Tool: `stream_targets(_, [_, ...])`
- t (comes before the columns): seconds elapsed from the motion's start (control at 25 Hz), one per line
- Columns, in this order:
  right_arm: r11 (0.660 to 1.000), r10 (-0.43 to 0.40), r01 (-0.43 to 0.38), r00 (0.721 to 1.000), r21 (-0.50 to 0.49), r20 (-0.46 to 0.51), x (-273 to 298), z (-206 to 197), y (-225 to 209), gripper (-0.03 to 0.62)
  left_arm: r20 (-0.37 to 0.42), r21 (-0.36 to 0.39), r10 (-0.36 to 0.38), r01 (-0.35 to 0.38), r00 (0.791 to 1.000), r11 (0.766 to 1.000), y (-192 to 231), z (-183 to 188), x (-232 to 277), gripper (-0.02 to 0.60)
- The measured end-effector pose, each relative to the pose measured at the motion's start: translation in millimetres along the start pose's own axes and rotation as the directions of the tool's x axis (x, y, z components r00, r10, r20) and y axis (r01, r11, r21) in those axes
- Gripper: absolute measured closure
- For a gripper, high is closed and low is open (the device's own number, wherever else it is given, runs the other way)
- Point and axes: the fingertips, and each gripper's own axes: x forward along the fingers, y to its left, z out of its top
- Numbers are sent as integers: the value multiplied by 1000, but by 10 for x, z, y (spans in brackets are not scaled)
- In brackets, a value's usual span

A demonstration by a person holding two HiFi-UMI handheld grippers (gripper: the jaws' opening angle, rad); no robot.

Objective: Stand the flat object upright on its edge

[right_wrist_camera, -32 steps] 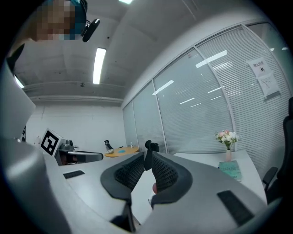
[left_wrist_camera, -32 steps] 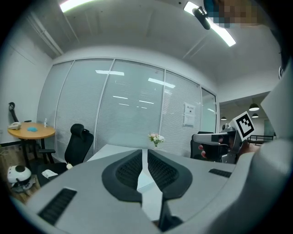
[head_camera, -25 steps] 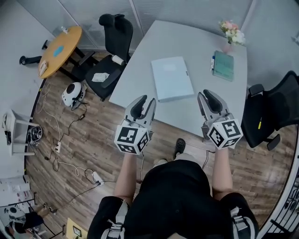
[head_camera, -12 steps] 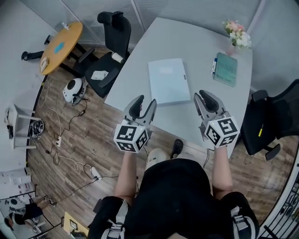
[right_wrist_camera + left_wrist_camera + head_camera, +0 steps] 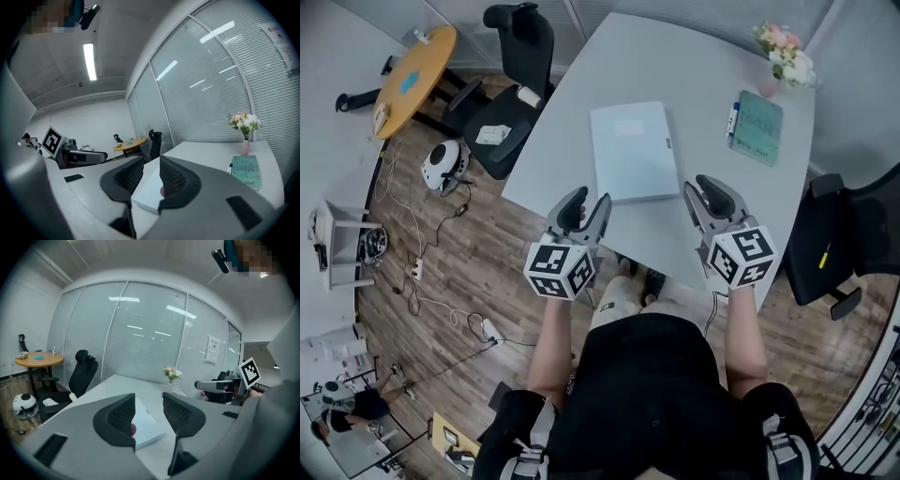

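A pale blue flat folder [image 5: 633, 150] lies flat on its broad face on the light grey table [image 5: 694, 84], in the near half of the top, with one short edge turned toward the person and the table's near edge. It is not standing on any edge, and neither gripper touches it. In the head view the left gripper [image 5: 589, 202] is held above the near edge of the table, and the folder is at about 1 o'clock from it. The right gripper [image 5: 705, 187] is held at a similar height on the other side, with the folder at about 10 o'clock from it. The two grippers are apart from each other, and the near end of the folder lies between them. The fingers of the left gripper stand clearly apart and have just been opening. Nothing is between them; its own view only shows the folder farther away through the gap. The fingers of the right gripper are also apart, but with a narrower gap. They too have just been opening, and they hold nothing. A teal notebook [image 5: 757, 127] lies on the table at 3 o'clock from the folder, well apart from it. A small vase of pink and white flowers [image 5: 787, 56] stands at 1 o'clock from the notebook, near the far corner. A black office chair [image 5: 516, 75] stands on the wooden floor at 9 o'clock from the table.
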Motion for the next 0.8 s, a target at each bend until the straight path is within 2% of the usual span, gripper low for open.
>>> stream_targets(0.28, [1000, -3, 4, 997, 16, -80, 414, -146, -127, 466, -40, 26, -9, 10, 999, 1000, 314, -20, 375, 380])
stream_targets(0.52, [999, -32, 35, 989, 18, -142, 896, -194, -272, 425, -48, -49, 3, -5, 999, 999, 827, -3, 777, 357])
stream_targets(0.8, [996, -69, 79, 977, 38, -204, 1606, -316, -513, 402, -144, -131, -43, 24, 989, 991, 1406, -165, 1359, 348])
